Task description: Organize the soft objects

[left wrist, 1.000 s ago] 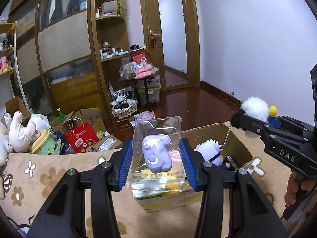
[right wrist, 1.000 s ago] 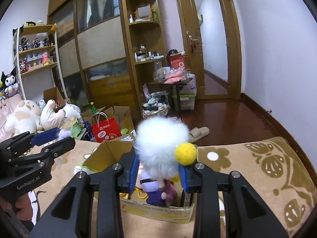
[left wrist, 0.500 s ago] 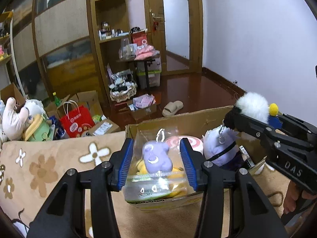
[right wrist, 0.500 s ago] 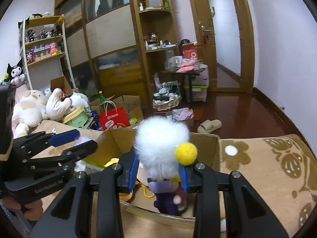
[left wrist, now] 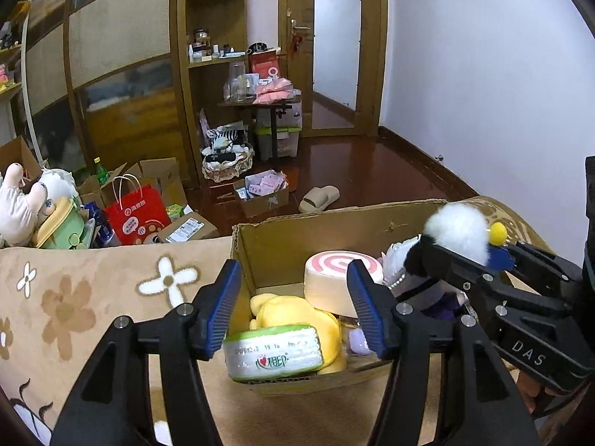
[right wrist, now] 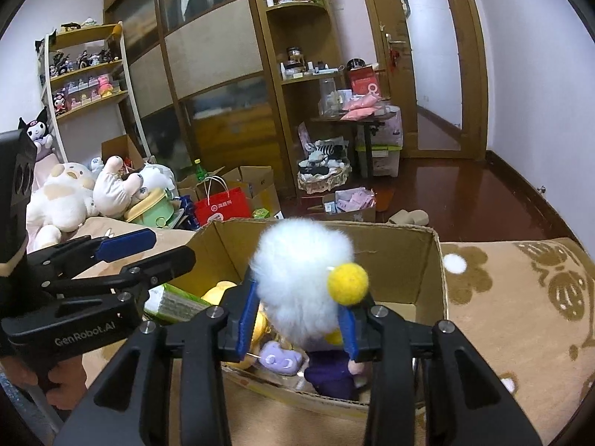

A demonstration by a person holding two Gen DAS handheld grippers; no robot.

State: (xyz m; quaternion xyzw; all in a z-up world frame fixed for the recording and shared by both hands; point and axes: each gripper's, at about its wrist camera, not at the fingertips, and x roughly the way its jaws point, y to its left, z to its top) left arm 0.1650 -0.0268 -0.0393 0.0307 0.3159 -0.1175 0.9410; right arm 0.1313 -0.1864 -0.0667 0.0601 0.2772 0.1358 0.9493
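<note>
An open cardboard box (left wrist: 334, 226) stands on the flowered brown cover and also shows in the right wrist view (right wrist: 405, 256). It holds a yellow plush (left wrist: 293, 316), a pink-swirl roll cushion (left wrist: 334, 278), a green-and-white pack (left wrist: 273, 353) and the clear bag with a purple toy (right wrist: 279, 358). My left gripper (left wrist: 297, 312) is open and empty above the box. My right gripper (right wrist: 297, 321) is shut on a white fluffy doll with a yellow pompom (right wrist: 303, 278) and holds it over the box; it shows in the left wrist view (left wrist: 459, 236).
The flowered cover (left wrist: 93, 290) spreads around the box. Behind it lie plush toys (right wrist: 74, 193), a red paper bag (left wrist: 135, 215), cardboard boxes and a slipper (left wrist: 319, 199) on the dark floor. Shelves and a door stand at the back.
My left gripper has opened and let the clear bag with the purple toy drop into the box. My right gripper has lowered the white doll closer to the box.
</note>
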